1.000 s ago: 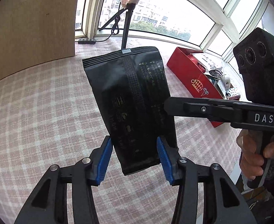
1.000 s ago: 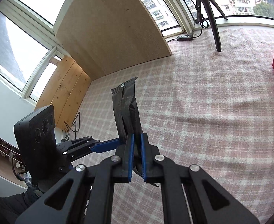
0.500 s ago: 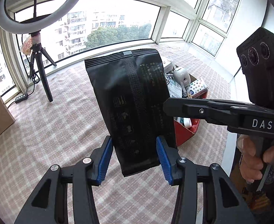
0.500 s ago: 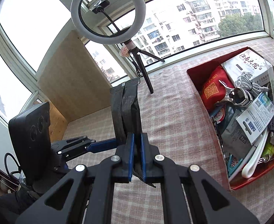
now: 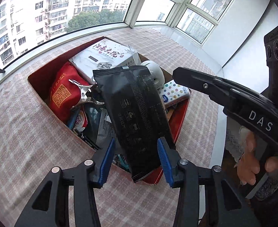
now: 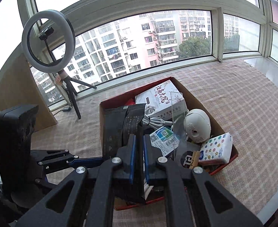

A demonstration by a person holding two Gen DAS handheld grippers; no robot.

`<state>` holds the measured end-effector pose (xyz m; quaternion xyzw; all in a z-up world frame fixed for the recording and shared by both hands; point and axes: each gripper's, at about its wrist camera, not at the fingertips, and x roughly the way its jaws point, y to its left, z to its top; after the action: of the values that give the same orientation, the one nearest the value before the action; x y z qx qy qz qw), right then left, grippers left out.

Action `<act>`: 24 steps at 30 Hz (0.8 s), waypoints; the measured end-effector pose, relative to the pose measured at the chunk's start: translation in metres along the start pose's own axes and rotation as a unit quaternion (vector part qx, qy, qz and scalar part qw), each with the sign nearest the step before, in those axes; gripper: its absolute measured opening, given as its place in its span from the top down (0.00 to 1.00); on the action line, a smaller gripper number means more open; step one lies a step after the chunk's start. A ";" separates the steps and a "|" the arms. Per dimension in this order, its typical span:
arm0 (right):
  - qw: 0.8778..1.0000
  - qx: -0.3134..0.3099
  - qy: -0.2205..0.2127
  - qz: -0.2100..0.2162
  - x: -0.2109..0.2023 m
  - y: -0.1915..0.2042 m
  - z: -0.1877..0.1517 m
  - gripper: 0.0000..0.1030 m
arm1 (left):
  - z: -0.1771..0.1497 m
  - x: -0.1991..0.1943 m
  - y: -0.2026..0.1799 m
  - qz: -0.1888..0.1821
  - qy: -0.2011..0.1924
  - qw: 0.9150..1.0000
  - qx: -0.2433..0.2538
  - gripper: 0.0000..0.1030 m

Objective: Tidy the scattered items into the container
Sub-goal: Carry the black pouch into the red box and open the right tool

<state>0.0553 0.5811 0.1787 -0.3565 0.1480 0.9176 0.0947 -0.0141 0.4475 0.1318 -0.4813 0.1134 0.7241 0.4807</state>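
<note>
A black foil packet (image 5: 137, 113) hangs above the red box (image 5: 182, 113), which is full of items. My right gripper (image 6: 138, 155) is shut on the black packet (image 6: 120, 130) and holds it over the red box (image 6: 233, 152). In the left wrist view the right gripper's arm reaches in from the right to the packet's edge. My left gripper (image 5: 135, 157) is open; its blue pads (image 5: 106, 157) stand either side of the packet's lower end with a gap on the left.
The box holds a white printed carton (image 5: 103, 54), a red pouch (image 5: 63, 92), a metal clip (image 5: 84, 92), a white round camera (image 6: 196, 125) and a star-patterned tissue pack (image 6: 216, 147). A ring light on a tripod (image 6: 48, 41) stands by the window. Checked cloth (image 5: 25, 141) covers the surface.
Both grippers have swung right with the packet, from over bare cloth to above the red box. The right gripper stays shut on the packet; the left stays open.
</note>
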 end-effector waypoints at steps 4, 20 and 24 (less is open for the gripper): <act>0.999 0.030 -0.021 0.025 -0.011 -0.012 -0.011 0.90 | -0.018 -0.024 0.008 0.033 -0.026 0.999 0.025 0.61; 0.995 0.054 0.084 0.023 0.023 -0.015 -0.063 0.90 | -0.054 -0.053 0.033 0.033 -0.028 0.999 0.001 0.61; 0.993 0.065 0.092 0.036 0.026 -0.017 -0.070 0.90 | -0.054 -0.056 0.031 0.030 -0.031 0.999 0.002 0.61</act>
<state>0.0847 0.5752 0.1082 -0.4273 0.2280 0.8720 0.0708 -0.0028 0.3649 0.1399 -0.4543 0.1146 0.7526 0.4627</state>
